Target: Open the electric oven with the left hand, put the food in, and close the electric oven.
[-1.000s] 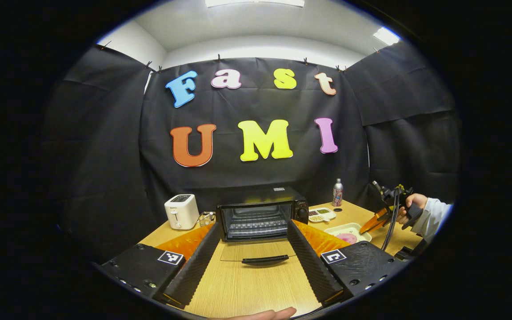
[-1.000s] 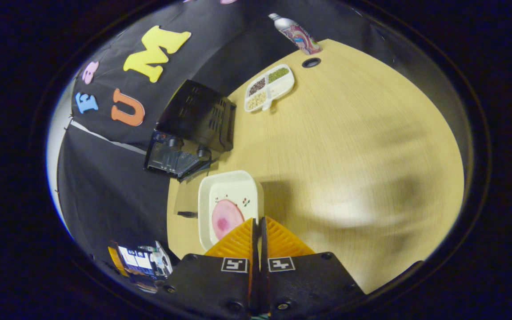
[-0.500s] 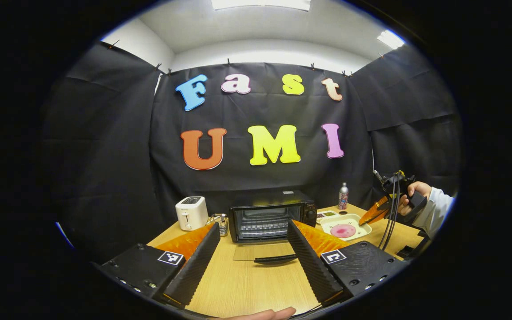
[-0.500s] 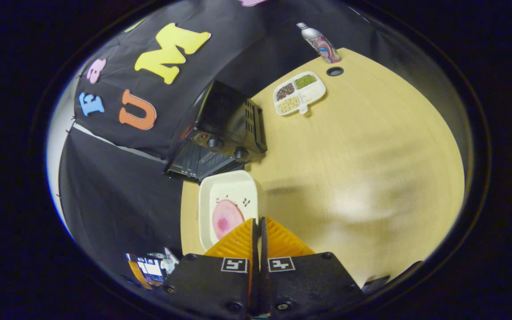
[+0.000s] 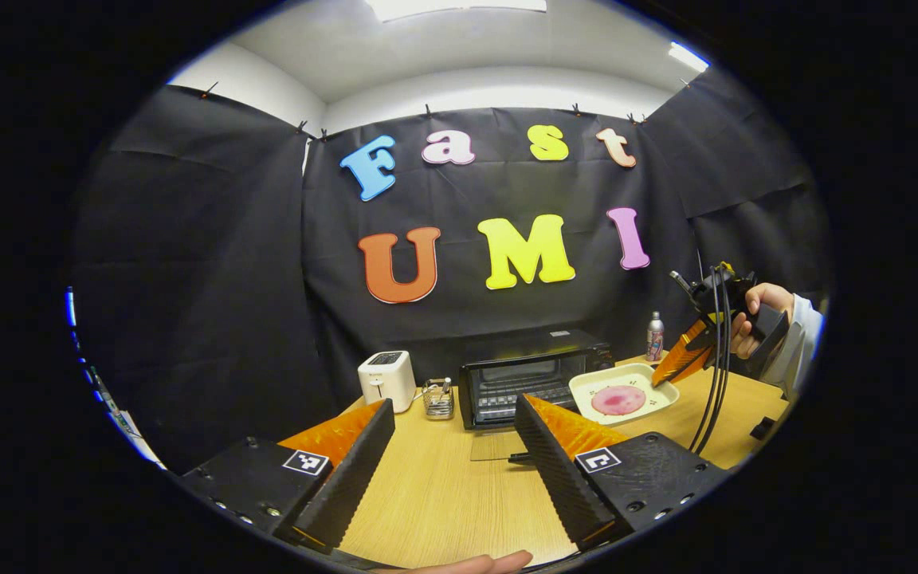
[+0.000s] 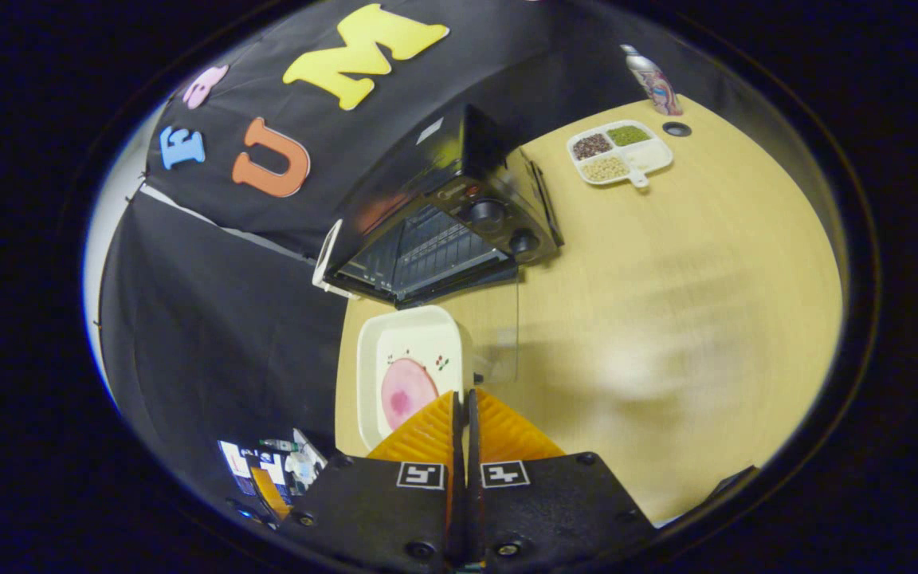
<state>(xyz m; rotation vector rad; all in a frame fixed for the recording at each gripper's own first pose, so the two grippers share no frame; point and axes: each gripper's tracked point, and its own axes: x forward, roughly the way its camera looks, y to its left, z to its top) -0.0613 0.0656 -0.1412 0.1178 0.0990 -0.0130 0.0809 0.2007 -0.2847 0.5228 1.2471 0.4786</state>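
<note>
The electric oven (image 5: 535,379) stands on the worktop (image 5: 443,502) with its glass door (image 5: 495,446) folded down flat in front of it. The right claw (image 5: 666,373) is pinching the rim of the white tray (image 5: 586,392), which carries the pink food (image 5: 618,399) in the air just right of the oven's open mouth. The left claw (image 5: 451,414) is spread wide and empty, well back from the oven.

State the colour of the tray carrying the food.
Cream-white tray, clearest in the right gripper view.

Black oven (image 5: 535,379) door open; pink food (image 6: 405,395) on white tray (image 6: 411,327)
</note>
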